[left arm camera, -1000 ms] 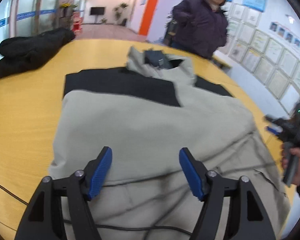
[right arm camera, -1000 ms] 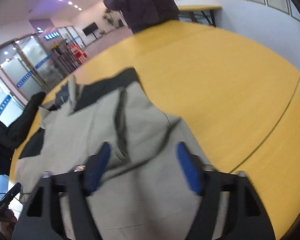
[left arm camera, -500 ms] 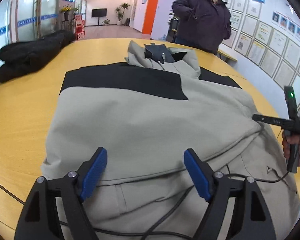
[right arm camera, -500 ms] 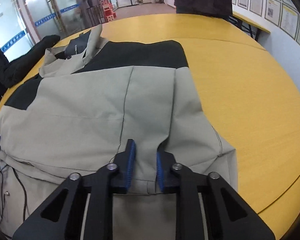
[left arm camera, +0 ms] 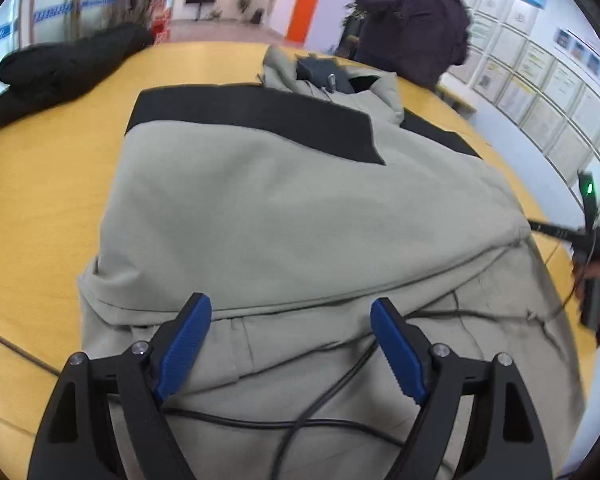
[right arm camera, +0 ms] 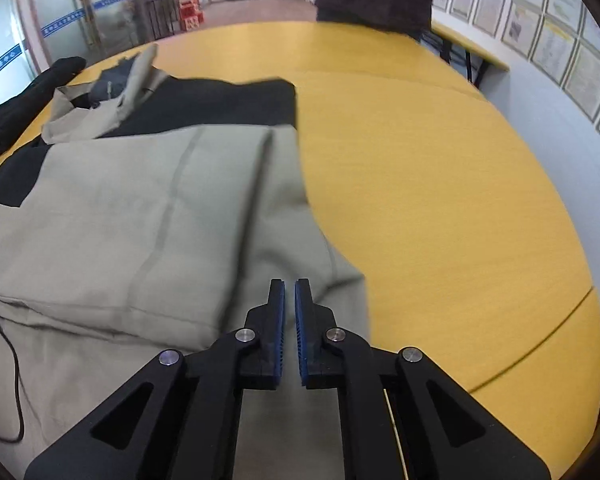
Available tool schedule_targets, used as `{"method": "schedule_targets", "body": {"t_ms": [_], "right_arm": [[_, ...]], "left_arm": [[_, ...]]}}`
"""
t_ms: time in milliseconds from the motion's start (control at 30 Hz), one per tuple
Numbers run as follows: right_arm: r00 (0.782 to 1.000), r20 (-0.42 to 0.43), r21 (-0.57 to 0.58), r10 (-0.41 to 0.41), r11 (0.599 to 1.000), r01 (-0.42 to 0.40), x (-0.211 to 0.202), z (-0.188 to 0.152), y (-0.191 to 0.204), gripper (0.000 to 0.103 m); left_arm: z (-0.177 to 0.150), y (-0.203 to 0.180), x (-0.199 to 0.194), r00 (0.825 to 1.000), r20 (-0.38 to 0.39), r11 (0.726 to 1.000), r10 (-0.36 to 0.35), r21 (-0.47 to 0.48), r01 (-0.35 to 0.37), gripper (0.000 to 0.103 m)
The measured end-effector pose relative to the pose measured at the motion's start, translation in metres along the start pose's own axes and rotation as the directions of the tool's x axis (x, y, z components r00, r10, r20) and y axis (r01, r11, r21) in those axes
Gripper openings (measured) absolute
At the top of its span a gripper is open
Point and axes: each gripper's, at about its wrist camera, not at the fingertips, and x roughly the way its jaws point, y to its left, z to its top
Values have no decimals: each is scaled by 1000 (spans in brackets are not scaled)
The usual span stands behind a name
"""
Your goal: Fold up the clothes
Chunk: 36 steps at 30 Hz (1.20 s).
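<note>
my left fingers (left arm camera: 288,336) hang wide, opening, over the jacket (left arm camera: 300,216) hem, pinching nothing, ready to take it. my right fingers (right arm camera: 289,300) stand nearly together, easing apart, nothing between them. the jacket lies flat on the bench (right arm camera: 440,200); open bench lies right, a black coat (left arm camera: 64,68) far left.

Both tongs, left (left arm camera: 290,338) & right (right arm camera: 289,326): black frames w/ triangular cutouts, silver screws, ribbed blue pads.

The right gripper (right arm camera: 289,294), wide a second ago, now stands nearly closed, jaws reopening slightly, seemingly empty; the jacket's (right arm camera: 140,216) right side lies folded inward.
</note>
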Motion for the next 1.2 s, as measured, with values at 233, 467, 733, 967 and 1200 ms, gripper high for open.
{"method": "schedule_targets", "body": {"t_ms": [233,467,733,967,1200], "right_arm": [[967,151,-185,207,967,-178,-46,1,67,74],[981,50,-161,186,971,-176,22,-10,88,57],[972,51,-90,230,970,-224,-75,-79,60,76],[957,-186,-172,225,951,-257,-114,-227,46,76],[954,-188,-251,234,928,-277,-148,-285,21,84]], "left_arm": [[-1,0,-9,1000,18,1000,-5,-17,5,86],[-8,-6,-2,999,25,1000,19,21,-20,88],[-72,5,-120,999,27,996,20,-83,-18,86],[-211,-30,-197,982,-183,990,44,-120,-67,87],[-286,-61,-210,951,-296,987,87,-107,-123,87]]}}
